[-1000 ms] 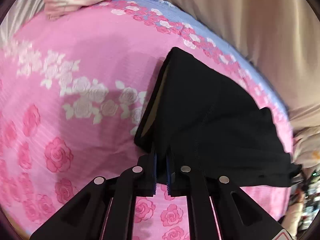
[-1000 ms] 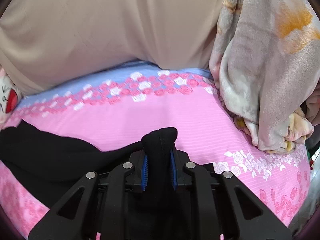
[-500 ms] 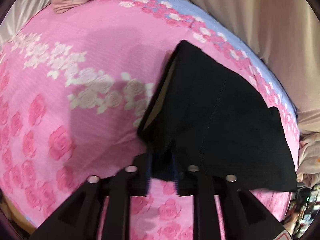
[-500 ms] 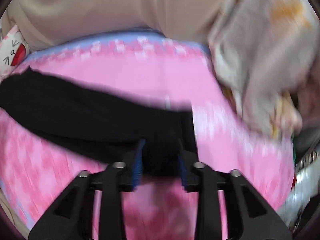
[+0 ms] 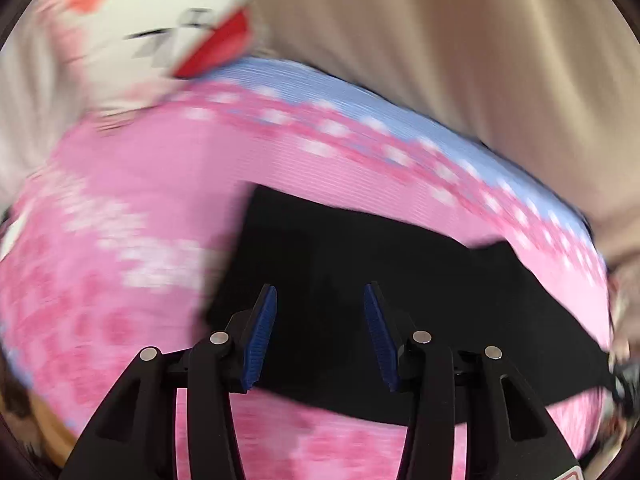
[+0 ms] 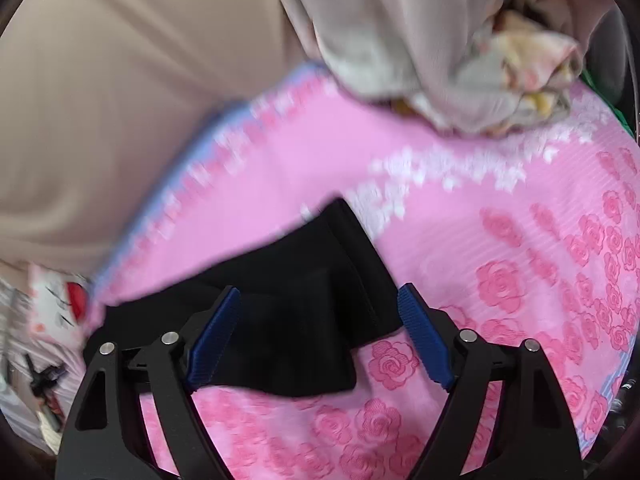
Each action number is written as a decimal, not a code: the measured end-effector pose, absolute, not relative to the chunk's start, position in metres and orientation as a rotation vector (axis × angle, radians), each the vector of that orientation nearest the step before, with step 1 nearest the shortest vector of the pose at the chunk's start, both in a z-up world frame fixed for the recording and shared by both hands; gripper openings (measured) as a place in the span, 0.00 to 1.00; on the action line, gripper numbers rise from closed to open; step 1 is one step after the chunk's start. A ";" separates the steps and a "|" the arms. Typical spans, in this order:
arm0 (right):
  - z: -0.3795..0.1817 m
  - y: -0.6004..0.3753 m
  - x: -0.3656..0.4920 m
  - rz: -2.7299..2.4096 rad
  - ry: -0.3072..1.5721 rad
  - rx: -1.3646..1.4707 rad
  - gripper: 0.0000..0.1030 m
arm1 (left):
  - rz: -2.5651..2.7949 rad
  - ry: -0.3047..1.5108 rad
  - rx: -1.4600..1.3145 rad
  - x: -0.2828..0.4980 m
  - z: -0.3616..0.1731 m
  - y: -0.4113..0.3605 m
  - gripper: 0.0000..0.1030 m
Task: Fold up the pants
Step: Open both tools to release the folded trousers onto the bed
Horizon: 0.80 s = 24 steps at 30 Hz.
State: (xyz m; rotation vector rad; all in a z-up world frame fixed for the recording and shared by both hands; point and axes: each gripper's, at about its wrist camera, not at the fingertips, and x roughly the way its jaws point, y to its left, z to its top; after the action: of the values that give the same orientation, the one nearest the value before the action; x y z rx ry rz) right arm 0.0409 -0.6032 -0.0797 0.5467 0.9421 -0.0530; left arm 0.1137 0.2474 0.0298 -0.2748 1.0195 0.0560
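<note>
1. the black soft fabric pants (image 5: 384, 280) lie as a compact folded slab on the pink rose-print bed sheet (image 5: 132, 216), near its blue border.
2. our left gripper (image 5: 320, 336) has just been opening; its fingers stand apart above the cloth, pressing nothing.
3. our right gripper (image 6: 320, 340) has likewise been opening, its fingers apart over the pants' end (image 6: 308, 280).
4. we judge the fold laid and released; perhaps one more fold or some smoothing is left.
</note>
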 end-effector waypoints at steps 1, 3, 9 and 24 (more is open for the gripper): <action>-0.084 -0.586 0.051 -0.041 0.987 0.462 0.50 | 0.025 1.033 -0.258 0.117 0.025 0.233 0.42; -0.076 -0.562 0.062 -0.038 1.001 0.333 0.16 | -0.021 1.067 -0.219 0.126 0.010 0.205 0.42; 0.022 -0.534 0.049 -0.126 0.636 0.025 0.16 | -0.004 1.111 -0.118 0.151 -0.023 0.161 0.42; -0.043 -0.539 0.036 -0.137 0.734 0.290 0.34 | 0.040 1.095 -0.100 0.167 -0.043 0.150 0.43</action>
State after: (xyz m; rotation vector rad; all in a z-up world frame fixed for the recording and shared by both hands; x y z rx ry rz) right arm 0.0358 -0.5386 -0.0432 0.2904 0.7340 -0.1374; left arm 0.1667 0.1499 -0.0429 -0.1002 1.0952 0.0400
